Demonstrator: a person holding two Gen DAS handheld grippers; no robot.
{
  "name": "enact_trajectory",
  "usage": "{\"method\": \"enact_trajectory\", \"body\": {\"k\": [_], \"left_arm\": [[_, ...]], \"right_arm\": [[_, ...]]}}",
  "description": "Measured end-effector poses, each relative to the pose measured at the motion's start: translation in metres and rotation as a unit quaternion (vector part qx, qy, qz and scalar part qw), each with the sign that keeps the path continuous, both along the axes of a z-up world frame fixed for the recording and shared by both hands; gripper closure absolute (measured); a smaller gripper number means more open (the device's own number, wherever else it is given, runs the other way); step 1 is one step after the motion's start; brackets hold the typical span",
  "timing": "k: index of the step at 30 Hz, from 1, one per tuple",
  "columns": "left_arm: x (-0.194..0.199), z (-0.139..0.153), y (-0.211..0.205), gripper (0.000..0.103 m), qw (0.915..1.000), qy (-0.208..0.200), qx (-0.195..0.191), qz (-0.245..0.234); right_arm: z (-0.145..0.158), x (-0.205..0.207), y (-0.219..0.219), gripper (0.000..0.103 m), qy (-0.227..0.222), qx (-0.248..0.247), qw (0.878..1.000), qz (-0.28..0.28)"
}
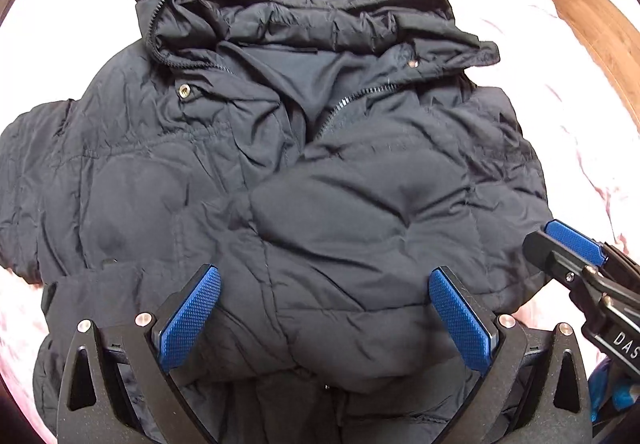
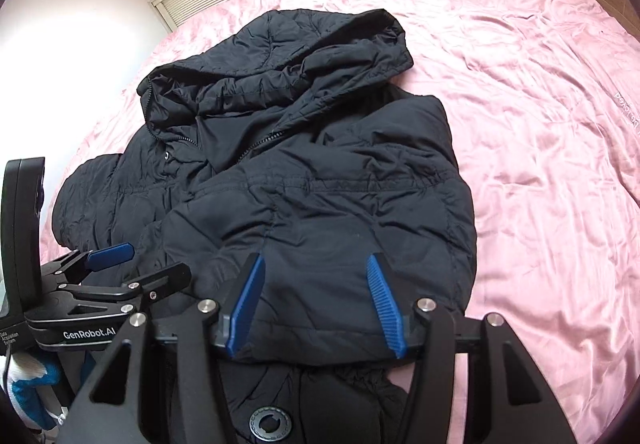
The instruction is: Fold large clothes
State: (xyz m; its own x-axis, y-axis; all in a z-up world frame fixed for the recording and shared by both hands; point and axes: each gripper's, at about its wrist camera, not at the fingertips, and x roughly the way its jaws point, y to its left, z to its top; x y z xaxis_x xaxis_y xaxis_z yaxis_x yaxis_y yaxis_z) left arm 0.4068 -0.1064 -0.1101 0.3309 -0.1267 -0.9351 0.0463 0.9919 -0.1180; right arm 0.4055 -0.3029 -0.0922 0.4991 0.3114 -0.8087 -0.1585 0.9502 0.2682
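Both grippers, left and right, fingers spread over black hooded jacket; laid flat on pink bed for folding.

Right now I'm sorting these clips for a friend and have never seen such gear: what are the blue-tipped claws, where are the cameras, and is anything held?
No robot arm here: a person holds a two-finger gripper in each hand, and a fisheye camera on each looks forward along its fingers. One picture comes from the left gripper, the other from the right gripper; each also glimpses the other at its edge. A black hooded puffer jacket lies on a bed with a pink sheet, its bottom part folded up. Both grippers have padded fabric between their blue pads, but whether they pinch it I cannot tell.
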Motion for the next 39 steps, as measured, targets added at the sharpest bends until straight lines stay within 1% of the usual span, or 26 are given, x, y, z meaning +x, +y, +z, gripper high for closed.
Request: {"method": "enact_trajectory", "body": {"k": [4, 9, 15, 20, 23, 27, 30, 35, 39], "left_arm": [[-0.006, -0.017, -0.001, 0.001, 0.9998, 0.017, 0.006, 0.001], [-0.006, -0.032, -0.005, 0.001, 0.9995, 0.022, 0.021, -0.003], [-0.006, -0.044, -0.008, 0.001, 0.9993, 0.023, 0.028, -0.005], [-0.008, -0.047, -0.012, 0.001, 0.9991, 0.028, 0.031, -0.01], [-0.007, -0.044, -0.012, 0.001, 0.9992, 0.026, 0.029, -0.01], [-0.008, -0.031, -0.005, 0.001, 0.9996, 0.021, 0.02, -0.007], [-0.018, -0.02, 0.004, 0.001, 0.9998, 0.014, 0.017, -0.001], [-0.033, 0.004, 0.03, 0.001, 0.9997, -0.005, 0.015, 0.019], [-0.046, 0.03, 0.056, 0.001, 0.9992, -0.02, 0.011, 0.032]], "right_arm": [[-0.023, -0.003, -0.002, 0.05, 0.024, -0.004, 1.0, -0.003], [-0.047, -0.001, 0.001, 0.05, 0.042, -0.013, 0.999, -0.001], [-0.061, 0.004, 0.001, 0.05, 0.053, -0.012, 0.999, 0.003], [-0.068, 0.007, 0.004, 0.05, 0.06, -0.019, 0.998, 0.004], [-0.065, 0.009, 0.006, 0.05, 0.064, -0.023, 0.998, 0.003], [-0.054, 0.005, 0.006, 0.05, 0.061, -0.023, 0.998, -0.002], [-0.043, -0.001, 0.006, 0.05, 0.056, -0.025, 0.998, -0.006], [-0.018, -0.015, 0.008, 0.05, 0.044, -0.026, 0.999, -0.013], [0.003, -0.03, 0.012, 0.05, 0.035, -0.03, 0.999, -0.015]]}}
